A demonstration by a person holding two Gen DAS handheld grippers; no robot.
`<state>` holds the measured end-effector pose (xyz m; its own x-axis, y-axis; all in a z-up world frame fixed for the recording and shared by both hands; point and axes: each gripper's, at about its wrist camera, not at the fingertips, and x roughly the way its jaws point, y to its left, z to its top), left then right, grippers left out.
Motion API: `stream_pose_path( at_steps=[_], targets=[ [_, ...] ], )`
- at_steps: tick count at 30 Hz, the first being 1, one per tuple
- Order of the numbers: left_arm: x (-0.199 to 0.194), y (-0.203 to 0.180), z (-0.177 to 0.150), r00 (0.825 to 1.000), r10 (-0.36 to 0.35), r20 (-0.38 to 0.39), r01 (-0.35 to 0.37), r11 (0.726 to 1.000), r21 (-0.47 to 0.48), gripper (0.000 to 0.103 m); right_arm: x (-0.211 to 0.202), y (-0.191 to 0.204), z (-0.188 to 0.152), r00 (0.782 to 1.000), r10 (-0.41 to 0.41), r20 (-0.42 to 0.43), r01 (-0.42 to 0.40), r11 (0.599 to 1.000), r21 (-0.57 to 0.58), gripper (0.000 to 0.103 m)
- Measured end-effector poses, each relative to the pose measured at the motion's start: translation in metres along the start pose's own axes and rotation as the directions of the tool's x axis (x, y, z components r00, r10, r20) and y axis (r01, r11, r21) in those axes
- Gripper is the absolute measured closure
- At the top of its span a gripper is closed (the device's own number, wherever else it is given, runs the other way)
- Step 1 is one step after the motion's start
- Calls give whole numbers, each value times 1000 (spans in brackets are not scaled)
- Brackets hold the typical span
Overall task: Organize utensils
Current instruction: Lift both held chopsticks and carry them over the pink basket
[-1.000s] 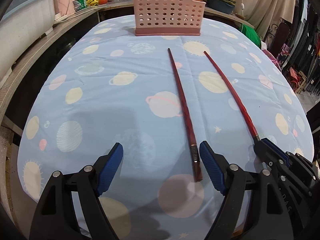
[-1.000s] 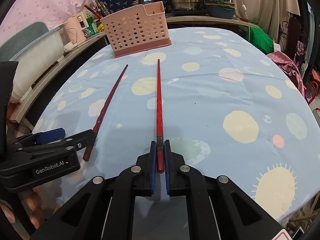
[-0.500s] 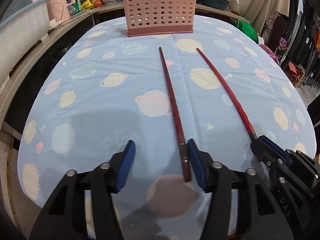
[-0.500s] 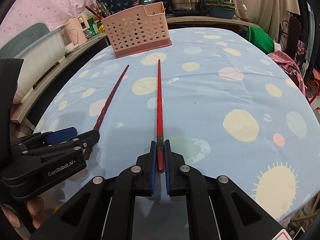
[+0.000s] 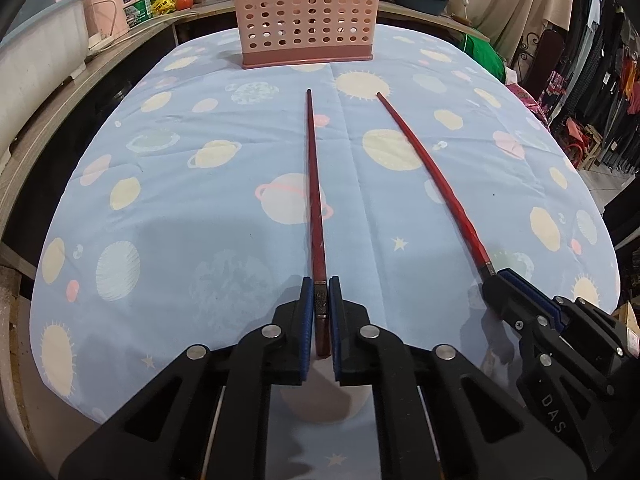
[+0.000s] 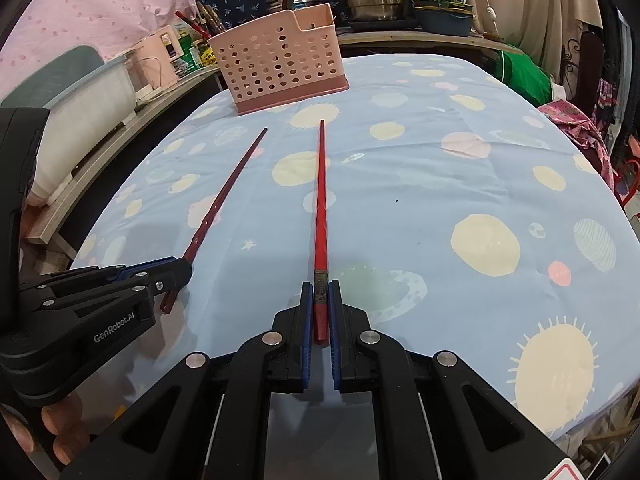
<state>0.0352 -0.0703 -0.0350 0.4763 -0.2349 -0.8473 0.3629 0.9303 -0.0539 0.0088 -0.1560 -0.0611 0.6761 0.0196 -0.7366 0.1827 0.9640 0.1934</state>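
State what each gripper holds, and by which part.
Left gripper: dark red chopstick, by its thick near end. Right gripper: brighter red chopstick, also by its thick end.

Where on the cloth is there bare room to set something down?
Free: the tablecloth right of the right chopstick, and the stretch left of the left chopstick. Tighter: the strip between both chopsticks, and ahead by the pink basket.

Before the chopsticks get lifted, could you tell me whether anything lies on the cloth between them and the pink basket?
Nothing visible does: only bare tablecloth lies between the chopsticks and the pink basket.
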Motion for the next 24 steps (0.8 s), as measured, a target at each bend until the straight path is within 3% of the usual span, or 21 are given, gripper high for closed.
stream_pose_path(
  at_steps=[10,24],
  targets=[
    [-17,5,6,1000,-14,19,15,999,-29,99,-21,4,13,999,38,37,-38,999,-4,96],
    [-73,18,47,987,-32,161,41,998,-53,101,-74,-1,72,976,64,207,-66,998,2,96]
  ],
)
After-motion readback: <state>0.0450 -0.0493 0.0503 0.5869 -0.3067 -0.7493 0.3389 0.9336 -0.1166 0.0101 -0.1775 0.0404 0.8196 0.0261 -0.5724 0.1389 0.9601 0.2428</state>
